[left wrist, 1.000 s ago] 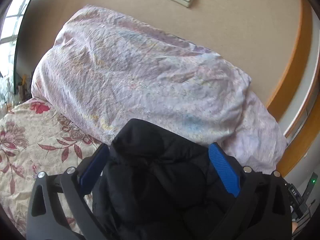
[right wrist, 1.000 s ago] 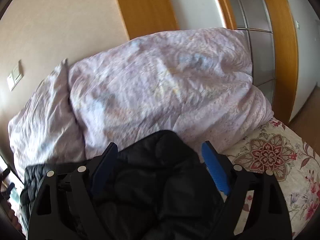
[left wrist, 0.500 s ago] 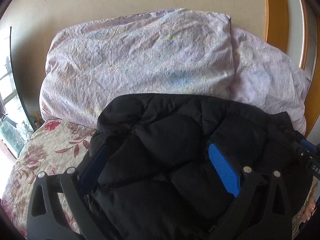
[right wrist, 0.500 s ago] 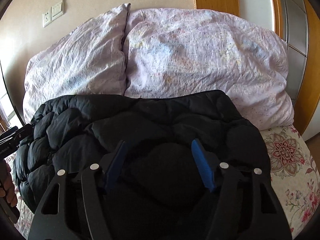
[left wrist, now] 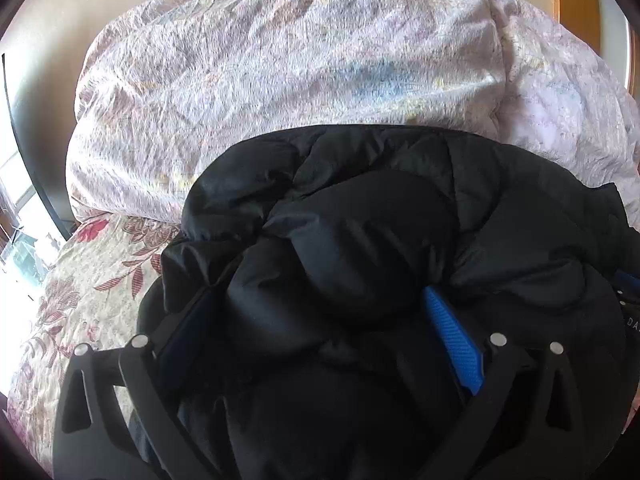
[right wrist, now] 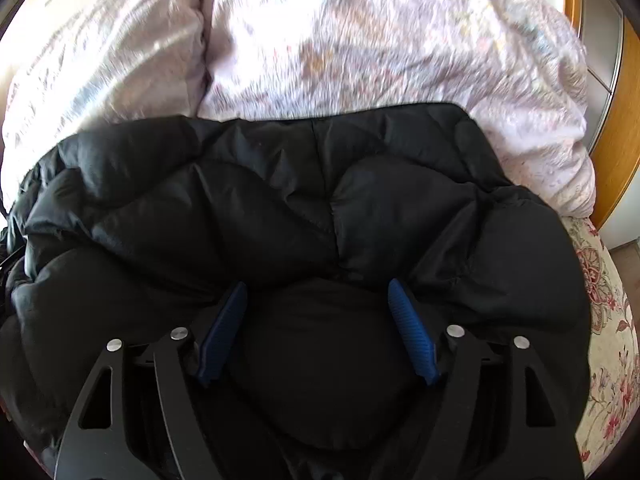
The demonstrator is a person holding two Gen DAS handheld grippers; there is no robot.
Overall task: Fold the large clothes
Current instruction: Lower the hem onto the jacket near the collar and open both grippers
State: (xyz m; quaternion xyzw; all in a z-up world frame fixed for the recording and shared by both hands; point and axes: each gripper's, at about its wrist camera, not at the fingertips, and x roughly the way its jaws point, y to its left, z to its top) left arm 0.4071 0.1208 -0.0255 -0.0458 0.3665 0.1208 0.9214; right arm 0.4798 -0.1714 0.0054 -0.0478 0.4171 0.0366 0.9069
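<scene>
A black quilted puffer jacket [left wrist: 360,216] lies bunched on the flowered bed, its far edge against the pillows; it fills the lower half of the right wrist view [right wrist: 320,200] too. My left gripper [left wrist: 320,304] has a thick fold of the jacket between its blue pads [left wrist: 452,336]; the left pad is mostly buried in fabric. My right gripper [right wrist: 316,296] also holds a padded fold of the jacket between its blue pads [right wrist: 408,328]. Both sets of jaws stand wide around the bulky fabric.
Two pale lilac pillows [left wrist: 280,64] [right wrist: 380,40] lean against the beige wall behind the jacket. The flowered bedspread [left wrist: 80,280] shows at the left and at the right edge [right wrist: 612,320]. A wooden door frame [right wrist: 624,120] stands at the right.
Both grippers have tipped down and moved forward toward the pillows with the jacket. The jacket has spread out wider and now reaches the pillows' base.
</scene>
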